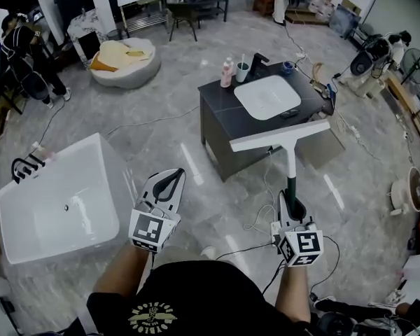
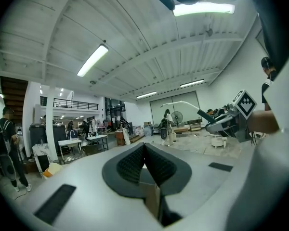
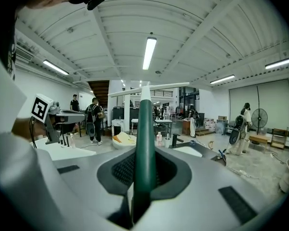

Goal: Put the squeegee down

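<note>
The squeegee (image 1: 289, 148) has a dark green handle, a white neck and a long white blade. My right gripper (image 1: 292, 203) is shut on the handle's lower end and holds the squeegee out over the floor. The blade hangs near the front edge of the dark vanity (image 1: 217, 114). In the right gripper view the green handle (image 3: 144, 143) runs straight up between the pads (image 3: 120, 170) of the right gripper (image 3: 143, 160). My left gripper (image 1: 169, 182) is at the left, shut and empty. In its own view the left gripper (image 2: 144, 153) has its pads pressed together.
The vanity carries a white basin (image 1: 267, 96), a black tap (image 1: 257, 63), a pink bottle (image 1: 227, 73) and a cup (image 1: 242, 71). A white bathtub (image 1: 28, 219) stands at the left. Cables (image 1: 255, 222) trail over the grey floor. A person (image 1: 21, 54) stands far left, and a fan (image 1: 414, 65) far right.
</note>
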